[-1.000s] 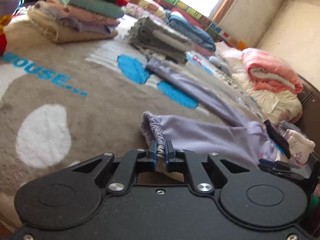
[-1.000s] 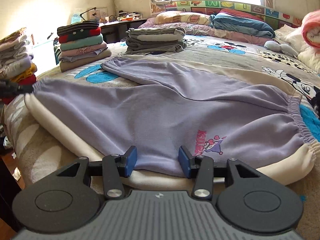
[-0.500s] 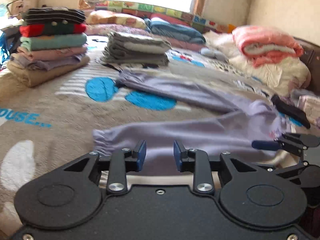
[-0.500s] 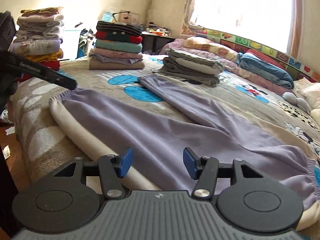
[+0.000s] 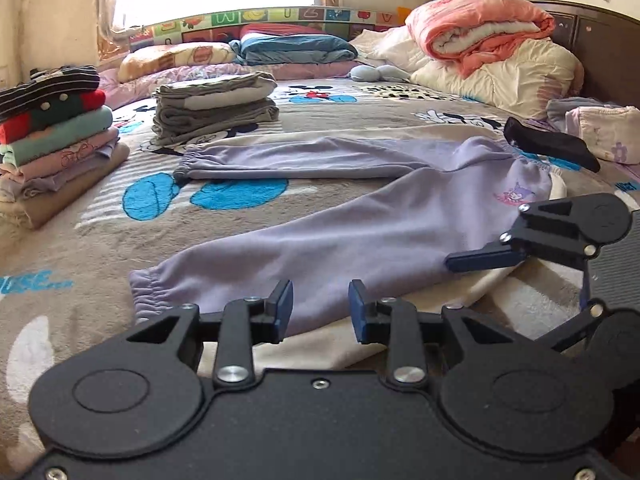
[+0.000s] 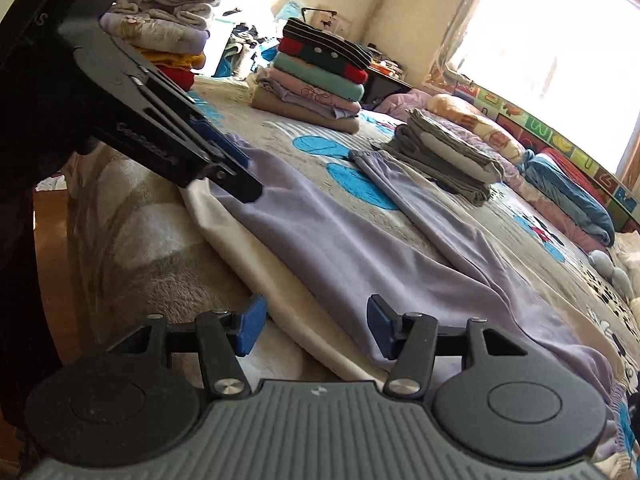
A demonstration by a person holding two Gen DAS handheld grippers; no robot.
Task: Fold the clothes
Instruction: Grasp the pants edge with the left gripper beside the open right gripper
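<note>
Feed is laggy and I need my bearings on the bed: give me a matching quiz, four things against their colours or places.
Things:
1. trousers
2. rolled quilt
3. sock
4. grey pile

Descriptions:
A. black, beside the waistband
B. lilac, spread flat, legs apart
C. folded, beyond the far trouser leg
D. pink, on the cream bedding by the headboard

Pairs: 1-B, 2-D, 3-A, 4-C
</note>
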